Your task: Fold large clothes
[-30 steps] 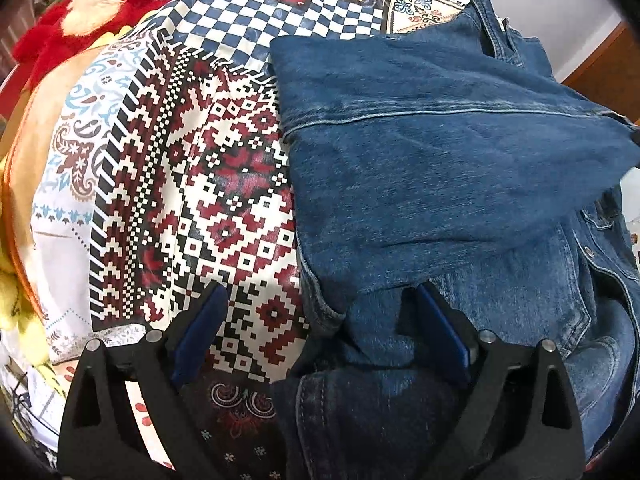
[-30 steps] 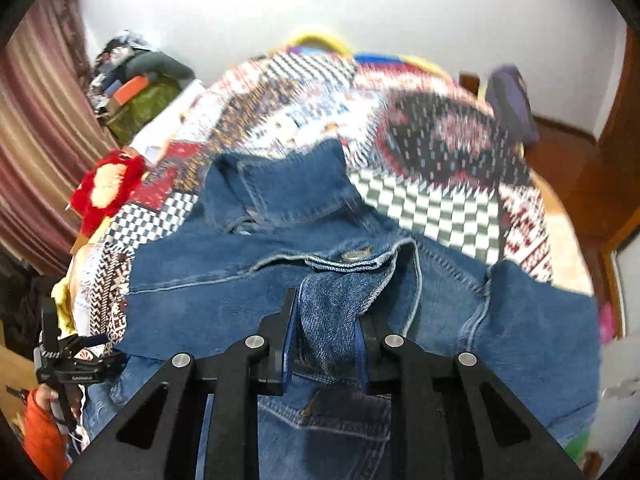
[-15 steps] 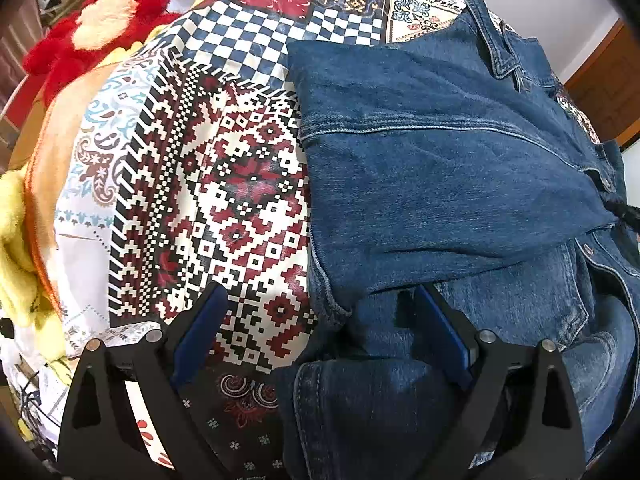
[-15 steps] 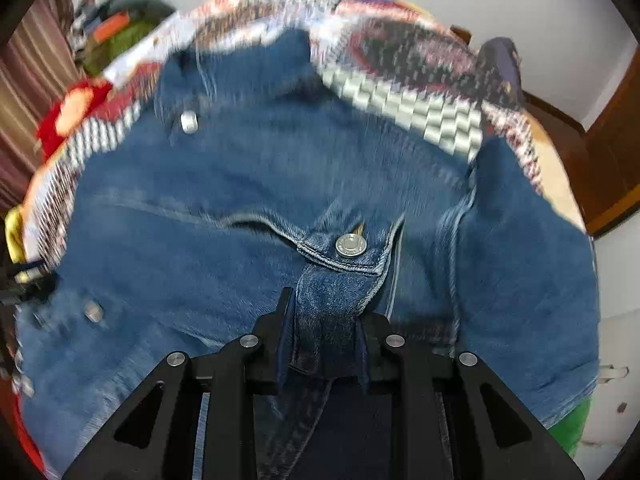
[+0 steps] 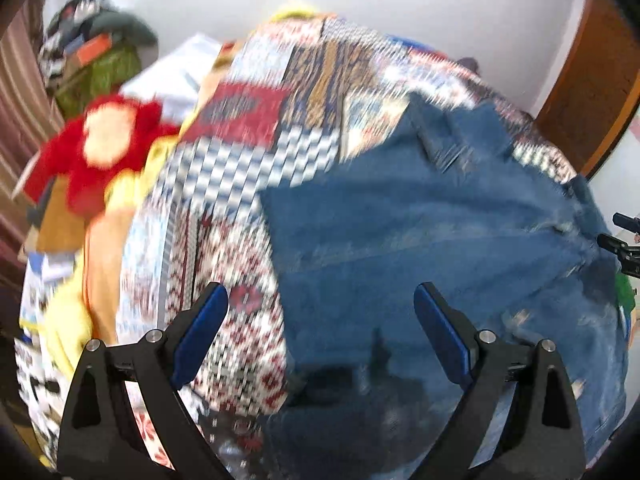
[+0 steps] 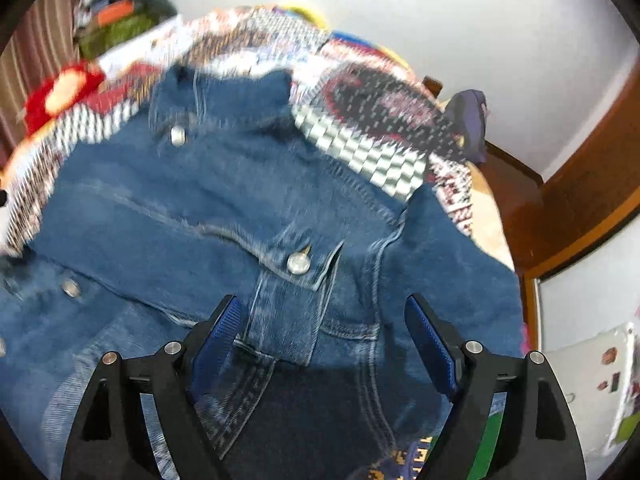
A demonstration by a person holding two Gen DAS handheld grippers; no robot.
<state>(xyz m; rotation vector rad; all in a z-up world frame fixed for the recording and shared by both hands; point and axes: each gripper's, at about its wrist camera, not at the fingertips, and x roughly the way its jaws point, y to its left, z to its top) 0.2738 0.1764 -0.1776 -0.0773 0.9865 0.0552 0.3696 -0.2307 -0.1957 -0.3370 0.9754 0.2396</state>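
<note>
Left wrist view strongly motion-blurred: patchwork bedspread [image 5: 256, 168] pattern smeared, red plush toy [image 5: 100, 148] without detail. Denim jacket [image 6: 224, 208] seams soft in both views; near hem cut by bottom edge. Right tool [image 5: 624, 244] only partly visible at far right edge, state unclear. Clutter pile [image 6: 120, 16] at far left unreadable.

Both grippers have their fingers spread wide with nothing between them, so each is free to pass. The left gripper [image 5: 320, 328] hangs over the jacket's [image 5: 432, 240] left edge; open quilt [image 5: 224, 216] lies to its left with nothing on it up to the red plush toy [image 5: 100, 148] at the bed's far left corner. The right gripper [image 6: 322, 336] sits above the cuff [image 6: 296, 292], which lies folded across the chest. To the right, the sleeve [image 6: 452, 264] reaches the bed edge, with wooden trim [image 6: 580, 184] close beyond.
</note>
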